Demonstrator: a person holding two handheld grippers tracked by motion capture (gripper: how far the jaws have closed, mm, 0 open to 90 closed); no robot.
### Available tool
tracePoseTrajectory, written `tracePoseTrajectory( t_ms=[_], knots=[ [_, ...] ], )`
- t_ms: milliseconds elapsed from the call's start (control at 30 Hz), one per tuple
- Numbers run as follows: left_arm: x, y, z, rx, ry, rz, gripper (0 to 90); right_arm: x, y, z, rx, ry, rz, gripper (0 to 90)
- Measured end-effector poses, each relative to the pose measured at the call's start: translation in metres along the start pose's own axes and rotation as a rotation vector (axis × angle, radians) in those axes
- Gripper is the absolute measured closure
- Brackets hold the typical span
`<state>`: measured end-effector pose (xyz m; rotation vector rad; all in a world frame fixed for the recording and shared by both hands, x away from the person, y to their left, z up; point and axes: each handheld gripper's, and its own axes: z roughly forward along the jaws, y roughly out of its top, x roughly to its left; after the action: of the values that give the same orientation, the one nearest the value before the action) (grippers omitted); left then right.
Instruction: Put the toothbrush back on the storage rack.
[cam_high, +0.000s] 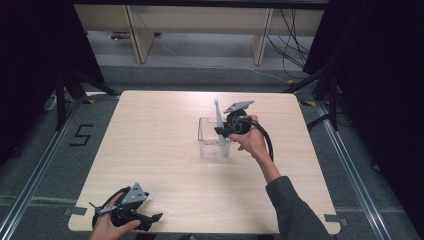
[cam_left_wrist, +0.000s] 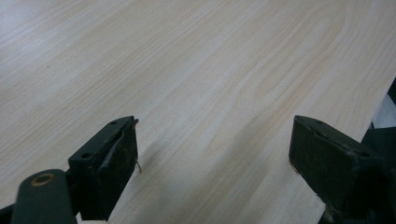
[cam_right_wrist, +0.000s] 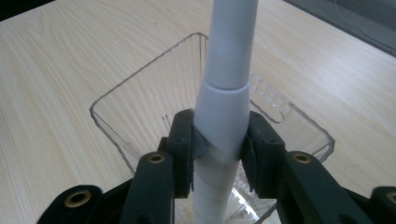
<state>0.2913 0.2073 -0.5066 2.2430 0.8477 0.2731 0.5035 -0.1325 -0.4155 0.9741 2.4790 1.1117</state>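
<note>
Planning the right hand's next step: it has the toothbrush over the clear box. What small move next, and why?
Probably lower it a bit further, then release. The right tongs are clamped on the toothbrush, which stands nearly upright with its lower end inside the clear box; whether it touches the bottom cannot be told. The left tongs sit open over the table.

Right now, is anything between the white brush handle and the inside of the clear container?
Nothing visible. The right tongs are clamped on the white handle, holding it upright over the open top of the clear container, whose inside looks free beneath it.
</note>
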Motion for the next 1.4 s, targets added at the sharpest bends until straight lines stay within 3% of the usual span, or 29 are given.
tracePoseTrajectory(
  t_ms=[33, 100, 333, 433, 533, 567, 600, 833, 900, 1000, 1100, 1200, 1233, 1333, 1367, 1400],
  knots=[
    [0.0, 0.0, 0.0, 0.001, 0.001, 0.0, 15.2, 0.0, 0.001, 0.002, 0.022, 0.006, -0.019, 67.2],
    [0.0, 0.0, 0.0, 0.001, 0.001, 0.0, 15.2, 0.001, 0.001, 0.005, 0.014, -0.002, -0.032, 67.2],
    [0.0, 0.0, 0.0, -0.001, 0.0, 0.001, 15.2, 0.004, 0.009, 0.011, 0.05, -0.004, -0.032, 67.1],
    [0.0, 0.0, 0.0, 0.0, 0.0, 0.002, 15.2, 0.004, 0.012, 0.014, 0.069, -0.007, -0.053, 67.0],
    [0.0, 0.0, 0.0, -0.001, 0.0, 0.002, 15.2, 0.004, 0.015, 0.017, 0.07, -0.011, -0.052, 67.0],
    [0.0, 0.0, -0.001, -0.002, 0.0, 0.003, 15.2, 0.006, 0.016, 0.018, 0.087, -0.003, -0.022, 67.0],
    [0.0, 0.0, -0.001, -0.002, 0.0, 0.003, 15.2, 0.004, 0.016, 0.019, 0.081, -0.006, -0.045, 67.0],
    [0.0, 0.0, 0.0, -0.001, -0.001, 0.002, 15.2, 0.003, 0.019, 0.023, 0.092, -0.007, -0.026, 66.9],
    [0.0, 0.0, -0.001, -0.001, 0.001, 0.003, 15.2, 0.002, 0.02, 0.025, 0.093, -0.005, -0.041, 66.9],
    [0.0, 0.0, -0.001, 0.001, 0.001, 0.006, 15.2, 0.007, 0.023, 0.025, 0.14, -0.008, -0.005, 66.9],
    [0.0, 0.0, -0.001, -0.003, 0.0, 0.003, 15.2, 0.006, 0.026, 0.028, 0.138, 0.003, -0.045, 66.9],
    [0.0, 0.0, -0.001, -0.004, -0.001, 0.004, 15.2, 0.005, 0.025, 0.03, 0.139, 0.001, -0.052, 66.8],
    [0.0, 0.0, -0.001, -0.003, -0.001, 0.005, 15.2, 0.007, 0.026, 0.03, 0.162, -0.004, -0.015, 66.8],
    [0.0, 0.0, -0.001, -0.003, 0.001, 0.005, 15.2, 0.007, 0.025, 0.031, 0.156, 0.001, -0.022, 66.7],
    [0.0, 0.0, -0.001, -0.003, 0.002, 0.005, 15.2, 0.008, 0.026, 0.031, 0.159, 0.016, -0.002, 66.7],
    [0.0, 0.0, -0.001, -0.005, 0.001, 0.004, 15.2, 0.006, 0.026, 0.032, 0.153, 0.01, -0.019, 66.7]
  ],
)
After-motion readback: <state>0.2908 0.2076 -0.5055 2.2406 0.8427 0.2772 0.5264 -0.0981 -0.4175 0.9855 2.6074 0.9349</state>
